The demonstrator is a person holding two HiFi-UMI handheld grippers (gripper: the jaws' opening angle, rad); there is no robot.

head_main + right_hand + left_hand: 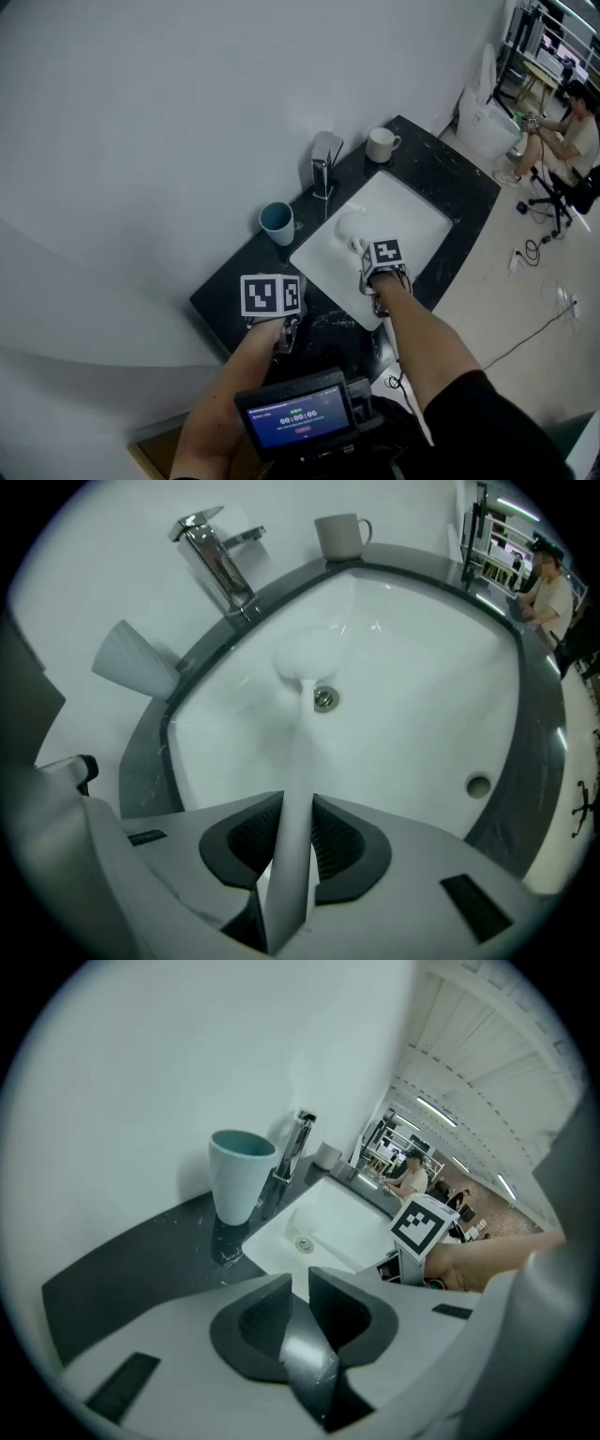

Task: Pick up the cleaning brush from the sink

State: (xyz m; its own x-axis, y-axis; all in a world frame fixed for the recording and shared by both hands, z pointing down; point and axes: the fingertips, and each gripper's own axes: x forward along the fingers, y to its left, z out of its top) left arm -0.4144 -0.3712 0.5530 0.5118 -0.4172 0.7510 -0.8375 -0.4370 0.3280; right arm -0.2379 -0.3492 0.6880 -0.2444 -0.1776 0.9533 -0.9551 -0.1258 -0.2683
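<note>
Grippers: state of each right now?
Left gripper: jaws a narrow gap apart, nothing between them.
Right gripper: closed on the cleaning brush by its handle.

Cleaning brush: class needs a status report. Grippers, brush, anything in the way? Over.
Right gripper shut on brush handle, head down in the sink. Left gripper empty, fingers slightly apart, over the counter. Nothing seen blocking the lift.
</note>
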